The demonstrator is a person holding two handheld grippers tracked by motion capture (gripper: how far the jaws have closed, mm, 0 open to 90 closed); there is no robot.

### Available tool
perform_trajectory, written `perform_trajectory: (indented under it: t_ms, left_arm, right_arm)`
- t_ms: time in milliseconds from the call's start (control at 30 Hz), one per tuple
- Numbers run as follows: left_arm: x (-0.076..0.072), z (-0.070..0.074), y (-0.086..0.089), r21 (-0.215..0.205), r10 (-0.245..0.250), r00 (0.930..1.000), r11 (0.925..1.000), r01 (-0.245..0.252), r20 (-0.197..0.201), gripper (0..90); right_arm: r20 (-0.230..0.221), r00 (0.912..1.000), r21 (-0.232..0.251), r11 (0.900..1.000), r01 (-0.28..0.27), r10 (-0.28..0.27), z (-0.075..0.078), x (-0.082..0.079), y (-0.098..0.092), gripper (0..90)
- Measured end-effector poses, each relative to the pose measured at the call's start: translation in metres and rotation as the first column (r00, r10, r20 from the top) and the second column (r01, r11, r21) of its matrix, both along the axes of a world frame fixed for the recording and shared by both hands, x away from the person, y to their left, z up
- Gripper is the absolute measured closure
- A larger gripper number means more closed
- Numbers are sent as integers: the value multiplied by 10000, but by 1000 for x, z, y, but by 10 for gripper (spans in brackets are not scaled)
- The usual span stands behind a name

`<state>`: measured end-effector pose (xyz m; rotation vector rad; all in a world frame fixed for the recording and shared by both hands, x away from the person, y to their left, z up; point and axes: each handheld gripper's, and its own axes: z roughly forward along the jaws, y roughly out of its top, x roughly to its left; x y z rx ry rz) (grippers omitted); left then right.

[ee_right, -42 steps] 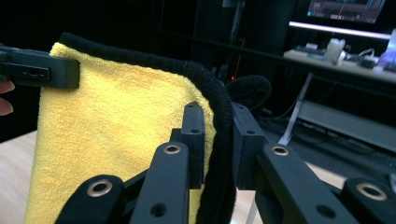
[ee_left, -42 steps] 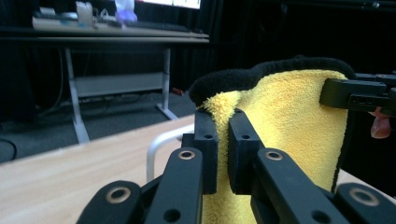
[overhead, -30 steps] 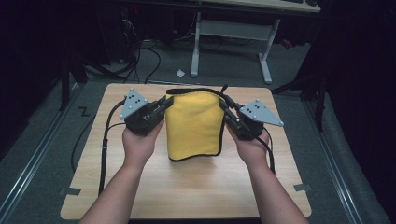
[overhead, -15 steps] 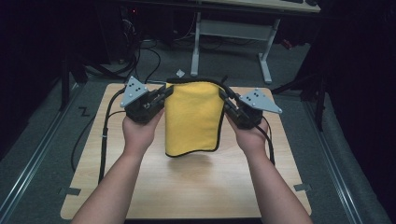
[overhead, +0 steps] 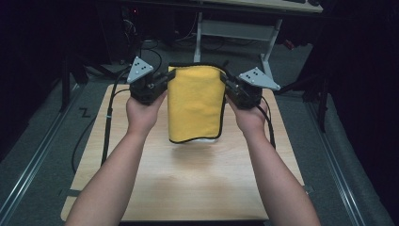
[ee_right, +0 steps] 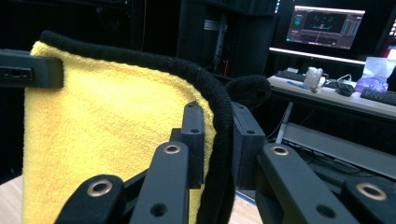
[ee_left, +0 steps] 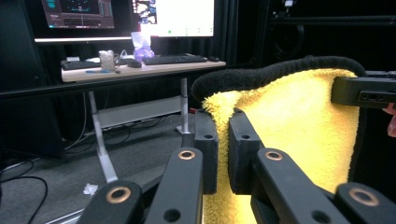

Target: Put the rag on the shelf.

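— So, where's the cloth (overhead: pixel 195 103)?
— Hanging above the table (overhead: pixel 197 188), a top corner pinched in each gripper: left (overhead: pixel 165 79), right (overhead: pixel 227 83)
— Risk?
— A thin hem grip could slip if they pull apart

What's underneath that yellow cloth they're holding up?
Under the yellow cloth, held up at its top corners by the left hand-held gripper and right hand-held gripper, lies the wooden table. The patch directly behind the hanging cloth is covered.
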<state>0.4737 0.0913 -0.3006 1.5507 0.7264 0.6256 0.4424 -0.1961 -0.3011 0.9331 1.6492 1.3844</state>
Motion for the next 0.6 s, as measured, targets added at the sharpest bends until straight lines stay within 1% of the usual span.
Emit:
perform_trajectory:
  t_ms: [100,167,200,233,300,367,467,533,600]
  left_arm:
    - [12,-2,-2,71,30,10000,10000,-29,-94,840]
    - [18,-4,-4,30,11,9999,10000,-10,-161,840]
    - [23,-5,-5,-100,-71,9995,9999,68,-294,839]
    - [25,-6,-7,-176,-123,9993,9998,117,-357,839]
    - [28,-8,-9,-158,-156,9991,9998,150,-389,839]
    - [29,-9,-13,-182,-302,9986,9994,295,-444,839]
    - [29,-9,-19,125,-263,9994,9996,265,-227,839]
    - [33,-10,-20,113,-282,9990,9995,286,-348,838]
    - [37,-12,-21,222,-186,9992,9996,194,-345,837]
  right_arm:
    - [-115,9999,-59,10000,52,-52,-2,12,-1,790]
    - [-117,9999,-122,9999,122,-124,-3,20,-3,790]
    - [-144,9998,-150,9998,132,-134,-4,23,-3,790]
    - [-123,9997,-198,9996,192,-194,-4,27,-5,790]
    - [-137,9996,-158,9996,239,-242,-5,31,-9,789]
    - [-146,9994,-151,9994,320,-322,-6,34,-12,788]
    - [-233,9990,-152,9992,366,-369,-7,37,-19,787]
    - [-255,9989,-199,9990,395,-400,-8,39,-20,786]
    - [-261,9988,-202,9989,415,-420,-9,40,-21,785]
